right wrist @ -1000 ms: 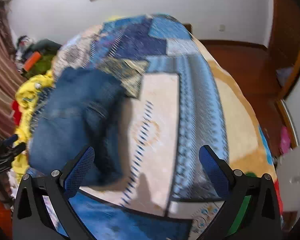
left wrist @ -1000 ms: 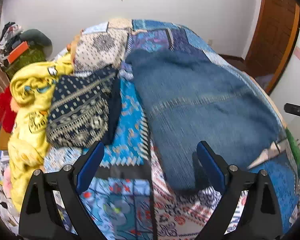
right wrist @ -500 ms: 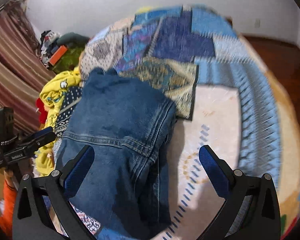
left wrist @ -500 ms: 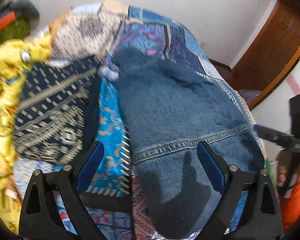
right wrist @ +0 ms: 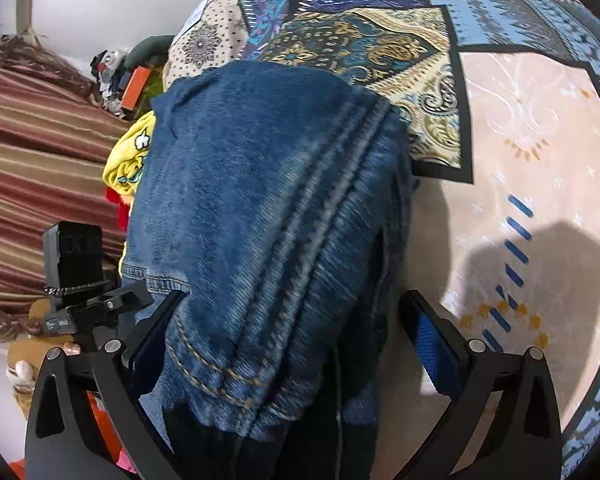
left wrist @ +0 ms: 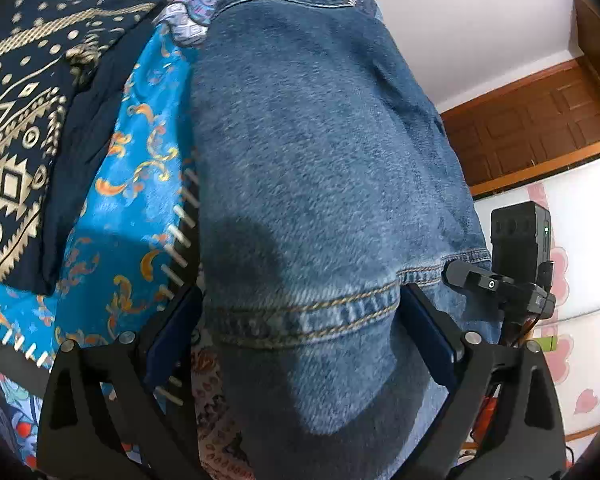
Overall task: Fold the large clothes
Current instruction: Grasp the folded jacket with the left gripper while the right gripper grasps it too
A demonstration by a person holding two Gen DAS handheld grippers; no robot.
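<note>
Folded blue denim jeans [left wrist: 320, 160] lie on the patchwork bedspread [left wrist: 132, 200]. My left gripper [left wrist: 300, 336] is open, its fingers straddling the near end of the jeans at a stitched seam. In the right wrist view the same jeans [right wrist: 260, 200] show their stacked side seams, and my right gripper [right wrist: 294, 340] is open with the denim's near edge between its fingers. Each gripper shows in the other's view: the right one [left wrist: 500, 284] at the jeans' right edge, the left one [right wrist: 100, 304] at their left edge.
A navy patterned garment [left wrist: 20, 120] lies left of the jeans. A yellow garment [right wrist: 132, 156] and a striped curtain [right wrist: 40, 160] are beyond it. Bare bedspread [right wrist: 520, 120] spreads right of the jeans. A wooden door [left wrist: 540, 120] stands at the far right.
Both grippers have come down and in toward the jeans' near end. The denim now sits between each pair of fingers. Both have stayed open.
</note>
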